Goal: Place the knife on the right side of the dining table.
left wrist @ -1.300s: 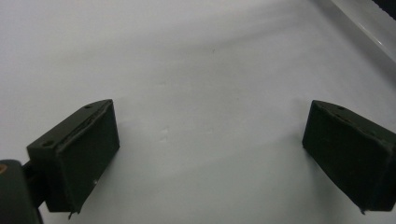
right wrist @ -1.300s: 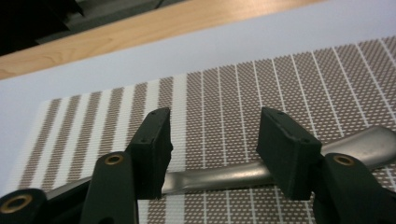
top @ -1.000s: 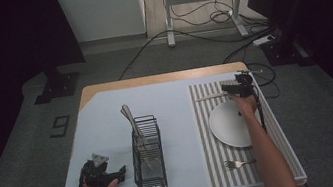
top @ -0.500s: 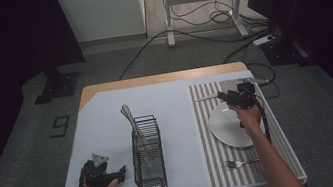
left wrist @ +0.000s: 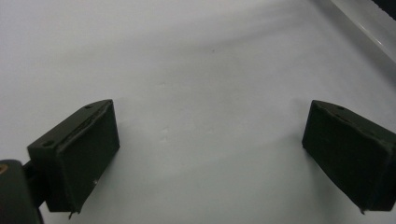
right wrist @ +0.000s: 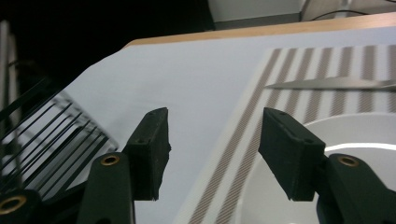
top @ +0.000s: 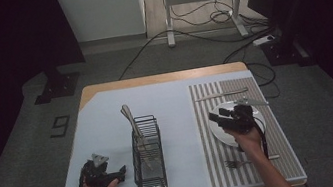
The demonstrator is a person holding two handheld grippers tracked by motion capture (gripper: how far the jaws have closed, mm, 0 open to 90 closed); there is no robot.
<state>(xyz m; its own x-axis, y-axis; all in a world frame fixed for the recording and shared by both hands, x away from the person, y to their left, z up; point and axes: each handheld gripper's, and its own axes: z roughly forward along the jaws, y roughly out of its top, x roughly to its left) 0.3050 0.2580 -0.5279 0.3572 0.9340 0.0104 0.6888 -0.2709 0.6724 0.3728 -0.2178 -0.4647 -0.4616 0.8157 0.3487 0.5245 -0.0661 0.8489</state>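
- The left gripper [top: 116, 174] rests low at the table's near left corner, jaws spread wide with nothing but bare pale mat between them.
- A fork [top: 239, 163] lies on the striped placemat [top: 285, 155], near the front edge.
- The black wire rack [top: 147, 154] stands mid-table, holding what looks like a spoon [top: 130, 119].
- The right gripper [top: 215, 119] hovers over the white plate [top: 254, 110], jaws parted and empty, pointing toward the rack.
- Farthest, a knife [top: 213, 96] lies across the placemat beyond the plate.
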